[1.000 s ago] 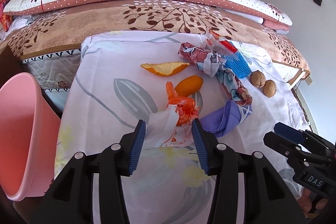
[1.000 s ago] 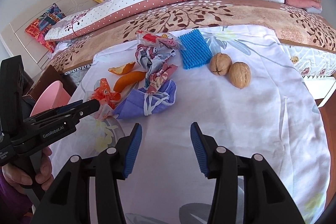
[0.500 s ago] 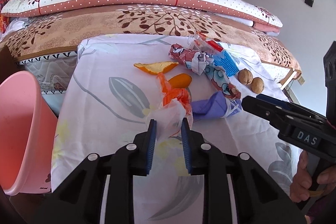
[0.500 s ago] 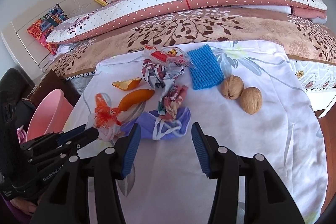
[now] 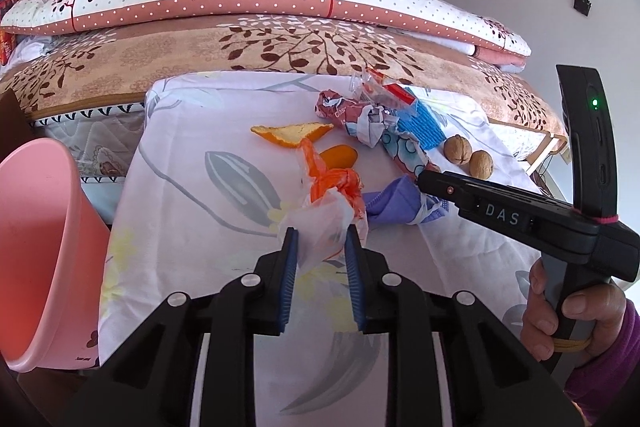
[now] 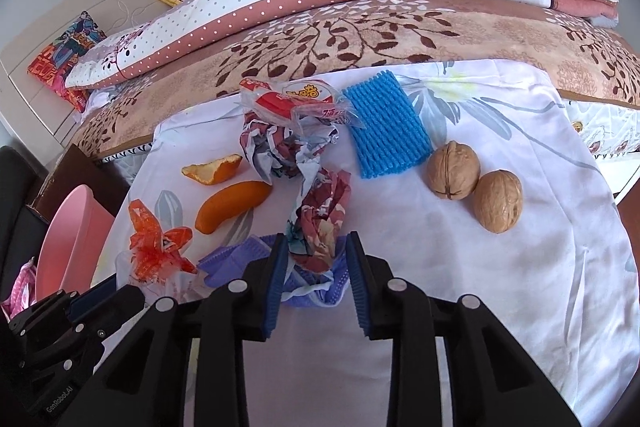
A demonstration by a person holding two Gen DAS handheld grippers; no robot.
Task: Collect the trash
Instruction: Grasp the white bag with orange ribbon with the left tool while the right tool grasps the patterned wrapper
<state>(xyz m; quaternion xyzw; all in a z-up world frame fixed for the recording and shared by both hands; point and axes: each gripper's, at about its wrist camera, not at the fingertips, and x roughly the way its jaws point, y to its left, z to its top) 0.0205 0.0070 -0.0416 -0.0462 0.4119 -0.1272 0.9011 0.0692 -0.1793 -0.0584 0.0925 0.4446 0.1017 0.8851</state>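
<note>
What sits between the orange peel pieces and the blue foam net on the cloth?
The crumpled printed wrappers lie between the orange peel pieces and the blue foam net, clearest in the right wrist view.

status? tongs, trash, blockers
Left tongs shut on orange-and-clear wrapper. Right tongs open around crumpled wrapper on purple mask. Pink bin left, unobstructed.

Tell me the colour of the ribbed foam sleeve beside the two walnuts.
Bright blue: the ribbed foam mesh sleeve shows best in the right wrist view.
</note>
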